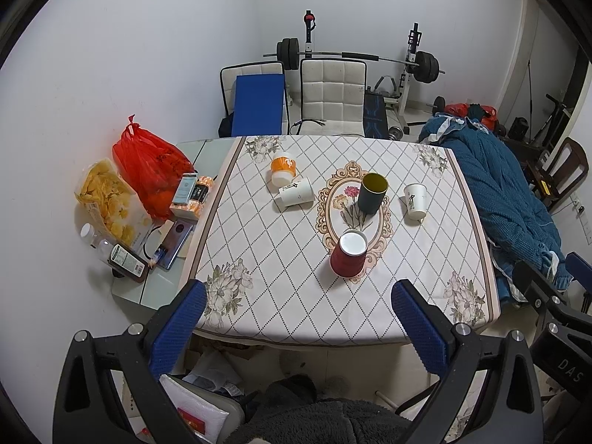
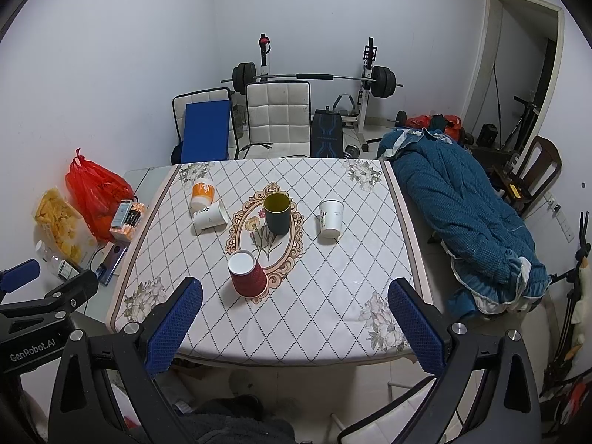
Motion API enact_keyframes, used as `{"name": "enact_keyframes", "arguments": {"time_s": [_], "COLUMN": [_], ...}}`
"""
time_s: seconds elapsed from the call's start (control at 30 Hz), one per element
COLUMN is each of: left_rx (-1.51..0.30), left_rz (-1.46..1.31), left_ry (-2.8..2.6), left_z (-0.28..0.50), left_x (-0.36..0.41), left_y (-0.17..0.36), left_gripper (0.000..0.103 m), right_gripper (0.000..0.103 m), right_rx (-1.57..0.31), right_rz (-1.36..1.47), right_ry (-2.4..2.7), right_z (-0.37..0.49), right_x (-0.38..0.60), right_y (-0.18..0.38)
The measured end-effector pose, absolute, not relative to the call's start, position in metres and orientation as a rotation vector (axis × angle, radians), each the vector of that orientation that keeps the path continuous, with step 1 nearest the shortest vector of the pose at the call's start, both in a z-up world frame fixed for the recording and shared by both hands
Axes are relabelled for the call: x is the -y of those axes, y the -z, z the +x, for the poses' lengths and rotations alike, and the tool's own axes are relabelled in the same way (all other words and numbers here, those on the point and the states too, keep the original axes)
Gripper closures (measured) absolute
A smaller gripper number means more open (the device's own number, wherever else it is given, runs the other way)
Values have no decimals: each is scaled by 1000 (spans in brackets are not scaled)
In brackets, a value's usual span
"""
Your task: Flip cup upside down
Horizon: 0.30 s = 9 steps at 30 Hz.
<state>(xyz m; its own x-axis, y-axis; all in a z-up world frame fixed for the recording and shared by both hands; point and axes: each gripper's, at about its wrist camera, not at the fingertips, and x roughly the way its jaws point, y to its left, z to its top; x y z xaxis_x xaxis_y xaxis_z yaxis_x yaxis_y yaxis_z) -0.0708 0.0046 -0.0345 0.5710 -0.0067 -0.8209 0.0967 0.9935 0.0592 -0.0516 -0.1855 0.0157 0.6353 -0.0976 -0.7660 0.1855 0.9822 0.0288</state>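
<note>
5 cups stand on the surface [image 2: 333, 318], a table under a diamond-quilted floral cloth: 1 ribbed red paper cup [image 2: 247, 274] upside down nearest, 1 dark cup [image 2: 277, 213] upright at centre, 2 white paper cups, 1 orange-and-white. Left gripper [image 1: 299, 325] and right gripper [image 2: 296, 325] hover off the near edge, fingers spread wide, empty. A barbell rack lines the white back wall.

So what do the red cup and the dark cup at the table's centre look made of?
Red cup: probably paper, matte, with a ribbed wall and white base, standing upside down. Dark cup: smooth and rigid, yellow inside, upright; ceramic or plastic, I can't tell.
</note>
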Motion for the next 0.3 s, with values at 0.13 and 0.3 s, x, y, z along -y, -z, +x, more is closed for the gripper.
{"name": "enact_keyframes", "arguments": {"time_s": [0.13, 0.3], "left_rx": [-962, -955], "left_rz": [102, 104], "left_ry": [64, 63], "left_z": [-71, -77], "left_x": [-5, -2], "left_y": [34, 39], "left_gripper": [1, 1], "right_gripper": [1, 1], "right_rx": [-868, -867], "right_rz": [109, 103], "right_ry": [162, 163], "right_z": [-52, -53], "right_x": [185, 185], "right_y": [-16, -13]}}
